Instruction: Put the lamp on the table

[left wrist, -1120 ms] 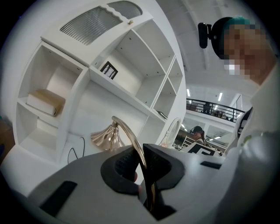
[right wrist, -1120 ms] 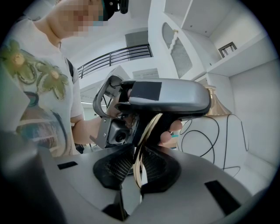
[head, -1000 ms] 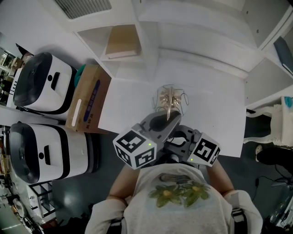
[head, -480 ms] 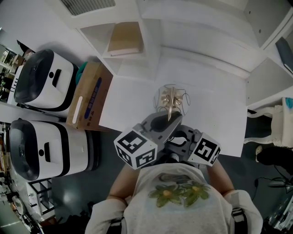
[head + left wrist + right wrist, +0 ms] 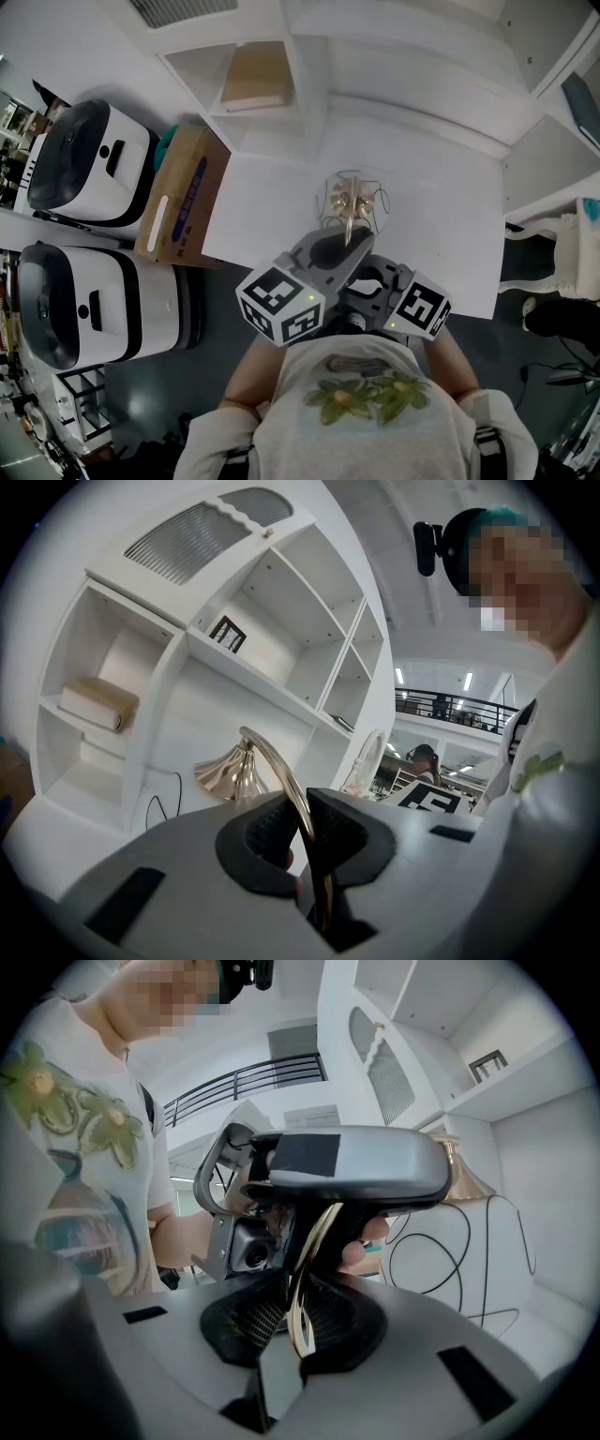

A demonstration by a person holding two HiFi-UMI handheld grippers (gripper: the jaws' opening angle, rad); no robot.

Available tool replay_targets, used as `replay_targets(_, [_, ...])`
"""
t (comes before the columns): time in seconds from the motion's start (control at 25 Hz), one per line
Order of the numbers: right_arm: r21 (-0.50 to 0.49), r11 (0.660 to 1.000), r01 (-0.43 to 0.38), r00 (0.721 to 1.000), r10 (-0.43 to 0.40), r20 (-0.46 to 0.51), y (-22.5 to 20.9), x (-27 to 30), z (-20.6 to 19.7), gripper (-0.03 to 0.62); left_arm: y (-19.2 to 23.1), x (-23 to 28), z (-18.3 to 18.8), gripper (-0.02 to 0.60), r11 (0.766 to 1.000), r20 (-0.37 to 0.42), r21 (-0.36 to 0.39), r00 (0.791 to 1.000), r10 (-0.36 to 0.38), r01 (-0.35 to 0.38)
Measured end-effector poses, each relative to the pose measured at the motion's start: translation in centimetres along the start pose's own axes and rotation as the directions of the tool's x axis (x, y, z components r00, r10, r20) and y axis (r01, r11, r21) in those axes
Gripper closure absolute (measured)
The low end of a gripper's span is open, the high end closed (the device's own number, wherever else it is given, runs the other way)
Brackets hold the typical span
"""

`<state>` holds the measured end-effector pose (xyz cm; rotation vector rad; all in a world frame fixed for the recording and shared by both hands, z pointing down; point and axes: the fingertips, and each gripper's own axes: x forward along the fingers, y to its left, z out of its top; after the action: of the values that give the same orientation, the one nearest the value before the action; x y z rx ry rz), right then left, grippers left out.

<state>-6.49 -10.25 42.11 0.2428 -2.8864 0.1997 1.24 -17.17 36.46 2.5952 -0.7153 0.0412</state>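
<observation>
The gold lamp (image 5: 352, 204) hangs over the white table (image 5: 262, 202), its black cord (image 5: 374, 200) looped around it. My left gripper (image 5: 343, 247) is shut on the lamp's curved stem (image 5: 278, 773); the flared gold shade (image 5: 223, 772) shows beyond the jaws. My right gripper (image 5: 362, 281) sits just below and right of the left one. It is shut on the lower, flatter gold part of the stem (image 5: 310, 1258). In the right gripper view the left gripper (image 5: 349, 1166) is close ahead, with the shade (image 5: 461, 1173) and cord (image 5: 452, 1252) behind it.
A cardboard box (image 5: 182, 201) stands at the table's left edge, with two white appliances (image 5: 86, 167) (image 5: 82, 305) beyond it. White shelving at the back holds a brown box (image 5: 253, 79). A white chair (image 5: 572, 246) is at the right.
</observation>
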Motion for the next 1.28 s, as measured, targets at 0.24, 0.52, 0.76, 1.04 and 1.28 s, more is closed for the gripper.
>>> replay_targets(0.24, [-0.018,0.999,0.033,0.999,-0.033,-0.005,0.1,0.0,-0.1,0.525,-0.1,-0.1,-0.3,0.532,1.0,0.021,-0.01,1.0,-0.012,0.012])
replay_targets(0.52, [-0.064,0.994,0.087,0.996,-0.088,-0.007,0.1,0.1,0.0,0.524,-0.1,-0.6,-0.6,0.52,0.999,0.001,0.037,1.0,0.024,-0.024])
replay_targets(0.76, [-0.065,0.992,0.111,0.994,-0.111,-0.007,0.3,0.0,-0.1,0.509,0.1,-1.6,-0.7,0.472,0.998,0.002,0.047,0.999,0.037,-0.037])
replay_targets(1.04, [-0.047,0.986,0.159,0.987,-0.158,0.026,0.1,-1.0,0.2,0.479,-0.1,-2.4,-0.2,0.472,0.997,0.018,0.076,0.999,0.032,-0.034])
replay_targets(1.28, [-0.074,0.972,0.224,0.973,-0.219,0.066,-0.4,-2.7,0.8,0.479,-0.2,-3.0,-0.3,0.472,0.996,0.036,0.079,0.998,0.044,-0.047])
